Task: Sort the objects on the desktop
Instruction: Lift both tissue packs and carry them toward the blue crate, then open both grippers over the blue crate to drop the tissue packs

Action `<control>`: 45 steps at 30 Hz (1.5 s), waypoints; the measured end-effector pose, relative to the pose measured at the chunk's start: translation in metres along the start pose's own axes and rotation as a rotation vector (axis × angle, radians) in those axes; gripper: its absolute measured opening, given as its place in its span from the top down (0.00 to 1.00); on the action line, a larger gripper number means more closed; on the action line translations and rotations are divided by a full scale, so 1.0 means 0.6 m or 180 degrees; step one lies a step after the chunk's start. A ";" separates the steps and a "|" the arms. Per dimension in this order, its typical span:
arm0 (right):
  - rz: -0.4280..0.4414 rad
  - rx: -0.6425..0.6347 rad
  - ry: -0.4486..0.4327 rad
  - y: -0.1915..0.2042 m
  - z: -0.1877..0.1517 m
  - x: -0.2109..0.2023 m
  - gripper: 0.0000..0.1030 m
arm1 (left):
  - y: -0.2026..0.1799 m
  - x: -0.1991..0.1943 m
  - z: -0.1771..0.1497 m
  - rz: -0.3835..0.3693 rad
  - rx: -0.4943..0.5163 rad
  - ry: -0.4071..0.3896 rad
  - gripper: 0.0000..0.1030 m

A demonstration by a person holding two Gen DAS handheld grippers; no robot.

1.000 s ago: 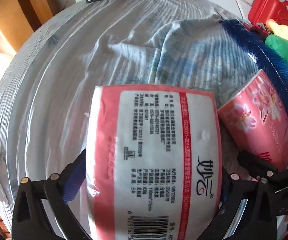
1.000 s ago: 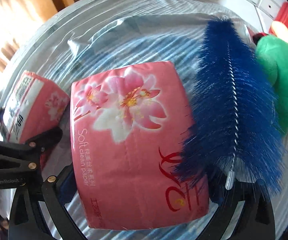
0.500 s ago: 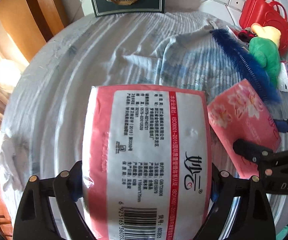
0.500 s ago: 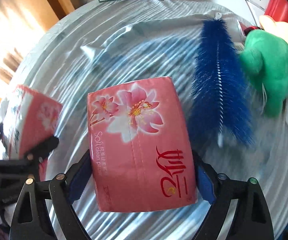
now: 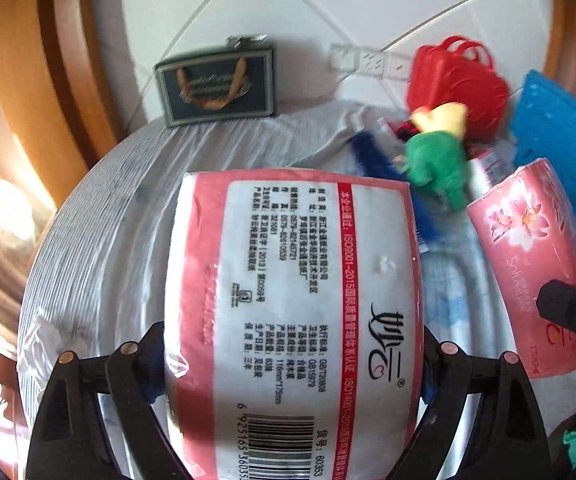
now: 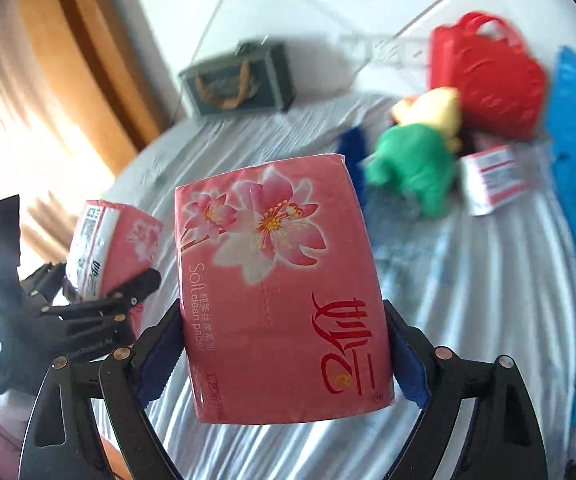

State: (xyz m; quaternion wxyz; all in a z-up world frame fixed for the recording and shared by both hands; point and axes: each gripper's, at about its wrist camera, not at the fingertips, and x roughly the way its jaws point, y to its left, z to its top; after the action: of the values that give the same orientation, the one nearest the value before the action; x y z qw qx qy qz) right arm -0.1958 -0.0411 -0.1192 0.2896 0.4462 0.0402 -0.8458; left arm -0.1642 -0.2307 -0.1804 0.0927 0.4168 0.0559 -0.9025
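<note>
Both tissue packs now lifted clear of the table (image 6: 468, 280); a second ago they lay on its cloth. Left gripper (image 5: 292, 360) pinches the label-side tissue pack (image 5: 288, 320), right gripper (image 6: 283, 344) pinches the flowered tissue pack (image 6: 279, 288). Brush (image 5: 372, 156), green toy (image 6: 412, 168) and red case (image 6: 488, 80) lie near the far edge.

Home room, domestic setting. Round table (image 5: 87, 240) under a wrinkled striped cloth; white tiled wall (image 5: 328, 8) with a power strip (image 5: 368, 62); wooden frame (image 5: 47, 80); gift bag (image 5: 217, 88); red plastic case (image 6: 488, 80); green plush toy (image 6: 416, 168).
</note>
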 end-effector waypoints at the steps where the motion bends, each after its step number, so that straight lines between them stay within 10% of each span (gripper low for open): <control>1: -0.0052 0.0017 -0.0078 -0.006 -0.004 -0.025 0.12 | -0.020 -0.014 0.007 -0.0066 0.0054 -0.0070 0.13; 10: -0.0427 0.0246 -0.0948 -0.132 -0.015 -0.255 0.12 | -0.235 -0.113 0.064 -0.0476 0.0497 -0.0592 0.13; 22: -0.1029 0.0319 -0.1901 -0.475 -0.044 -0.556 0.12 | -0.690 -0.293 0.178 -0.1014 0.0737 -0.1366 0.12; 32: -0.1630 0.0919 -0.1779 -0.711 -0.103 -0.611 0.12 | -0.952 -0.290 0.189 -0.1030 0.1097 -0.1023 0.12; 45: -0.1566 0.0999 -0.1439 -0.795 -0.130 -0.557 0.10 | -1.002 -0.265 0.171 -0.0819 0.1245 -0.0830 0.11</control>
State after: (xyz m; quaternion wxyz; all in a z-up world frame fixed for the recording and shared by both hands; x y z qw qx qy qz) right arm -0.2447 0.5313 0.0034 0.0072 0.2640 -0.0490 -0.9632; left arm -0.2678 0.3574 0.0211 -0.0987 0.2965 -0.0795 -0.9466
